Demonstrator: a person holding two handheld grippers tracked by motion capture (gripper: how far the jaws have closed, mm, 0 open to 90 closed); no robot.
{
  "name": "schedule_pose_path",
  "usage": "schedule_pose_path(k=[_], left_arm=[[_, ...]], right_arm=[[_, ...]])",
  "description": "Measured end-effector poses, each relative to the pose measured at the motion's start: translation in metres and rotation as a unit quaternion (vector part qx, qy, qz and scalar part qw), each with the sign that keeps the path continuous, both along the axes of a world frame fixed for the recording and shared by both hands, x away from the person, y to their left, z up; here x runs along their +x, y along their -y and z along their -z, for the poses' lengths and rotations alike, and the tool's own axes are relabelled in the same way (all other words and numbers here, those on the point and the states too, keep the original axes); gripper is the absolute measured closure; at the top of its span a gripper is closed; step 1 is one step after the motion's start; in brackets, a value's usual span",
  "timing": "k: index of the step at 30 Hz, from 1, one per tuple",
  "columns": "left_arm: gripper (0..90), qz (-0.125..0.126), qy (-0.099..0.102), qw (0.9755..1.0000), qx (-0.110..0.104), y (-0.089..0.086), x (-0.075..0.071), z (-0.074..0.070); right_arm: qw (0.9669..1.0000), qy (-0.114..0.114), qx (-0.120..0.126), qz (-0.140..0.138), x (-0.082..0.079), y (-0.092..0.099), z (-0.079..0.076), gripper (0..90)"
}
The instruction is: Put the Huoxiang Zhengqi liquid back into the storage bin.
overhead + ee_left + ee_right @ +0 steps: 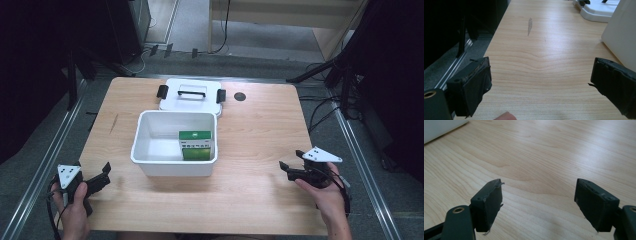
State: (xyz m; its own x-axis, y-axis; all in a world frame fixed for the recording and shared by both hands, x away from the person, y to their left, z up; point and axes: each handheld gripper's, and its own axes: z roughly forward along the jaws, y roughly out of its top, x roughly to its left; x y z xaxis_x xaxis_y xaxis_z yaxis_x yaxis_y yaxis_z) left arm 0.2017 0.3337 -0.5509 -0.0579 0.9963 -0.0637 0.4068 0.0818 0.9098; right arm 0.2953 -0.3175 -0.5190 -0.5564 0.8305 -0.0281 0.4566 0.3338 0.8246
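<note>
A white plastic storage bin (150, 145) sits near the middle of a light wooden table (260, 130). Inside it, against the right wall, stands a green carton (195, 144) with a white band of print across its face; the lettering is too small to read. Just behind the bin, touching its far rim, lies the bin's white lid (192, 95), flat, with a black carrying handle on top and a black clip at each end. A small dark round disc (240, 96) lies on the table to the right of the lid.

The left gripper (100, 176) rests at the near left corner of the table, held in a person's left hand (75, 202), pointing toward the bin's left side. In the left gripper view its black jaws stand wide apart with only bare wood between them, a dark scuff mark (529, 26) farther off, and the bin wall at the right edge.

The right gripper (290, 167) is at the near right of the table, well apart from the bin, in the right hand (325, 192), pointing left. Its jaws are released too, nothing between them but wood grain.
</note>
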Motion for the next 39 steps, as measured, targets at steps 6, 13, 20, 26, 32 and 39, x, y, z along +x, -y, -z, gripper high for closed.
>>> schedule_pose_path(k=[6,13,20,26,32,39], left_arm=[[3.9,0.0,0.0,1.0,0.0,0.0,0.0,0.0],[3.9,0.001,0.0,1.0,0.0,0.0,0.0,0.0],[3.9,0.001,0.001,1.0,0.0,0.0,0.0,0.0],[3.9,0.003,0.0,1.0,-0.001,0.0,0.0,0.0],[3.9,0.002,-0.002,1.0,-0.005,-0.001,0.0,0.0],[3.9,0.002,-0.003,1.0,-0.006,-0.001,0.0,0.0]], right_arm=[[0.9991,0.027,0.023,0.022,-0.013,0.008,0.009,22.5],[0.9971,0.044,0.04,0.048,-0.025,0.016,0.018,15.5],[0.9949,0.05,0.065,0.059,-0.036,0.022,0.021,14.3],[0.9928,0.065,0.069,0.072,-0.045,0.025,0.023,13.6],[0.9915,0.056,0.059,0.101,-0.05,0.023,0.026,11.2],[0.9889,0.05,0.079,0.115,-0.052,0.028,0.026,13.0]])
